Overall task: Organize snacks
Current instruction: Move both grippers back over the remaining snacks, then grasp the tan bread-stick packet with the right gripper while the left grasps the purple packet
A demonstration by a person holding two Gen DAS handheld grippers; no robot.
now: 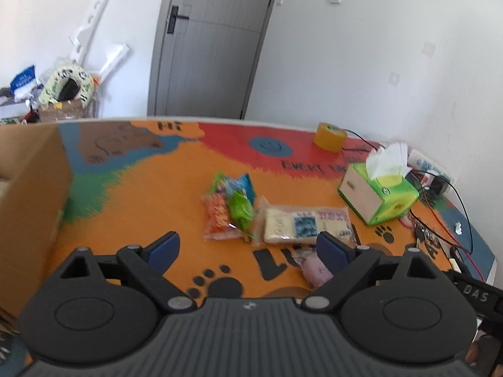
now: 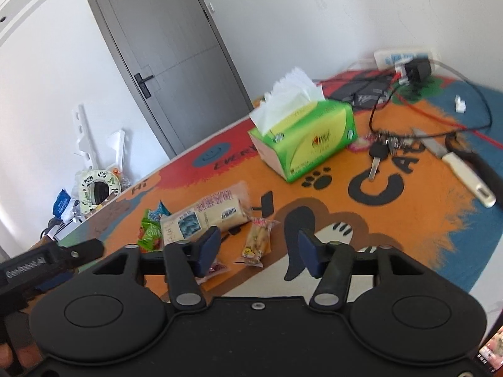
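Observation:
Several snack packets lie on a colourful orange mat [image 1: 151,194]. A large pale cracker pack [image 1: 306,223] [image 2: 204,216] lies in the middle. Left of it are an orange snack bag [image 1: 217,216], a green one [image 1: 240,210] [image 2: 151,229] and a blue one [image 1: 243,185]. A pink packet [image 1: 317,271] lies near my left gripper's right finger. A small yellow-labelled bar [image 2: 257,242] lies ahead of my right gripper. My left gripper [image 1: 248,249] is open and empty above the mat. My right gripper [image 2: 259,248] is open and empty.
A cardboard box [image 1: 28,194] stands at the left edge. A green tissue box [image 1: 378,193] [image 2: 306,135], a yellow tape roll [image 1: 330,136], keys [image 2: 378,154], a white-handled knife [image 2: 462,169], cables and a power strip [image 2: 405,56] sit at the right. A grey door [image 1: 207,44] is behind.

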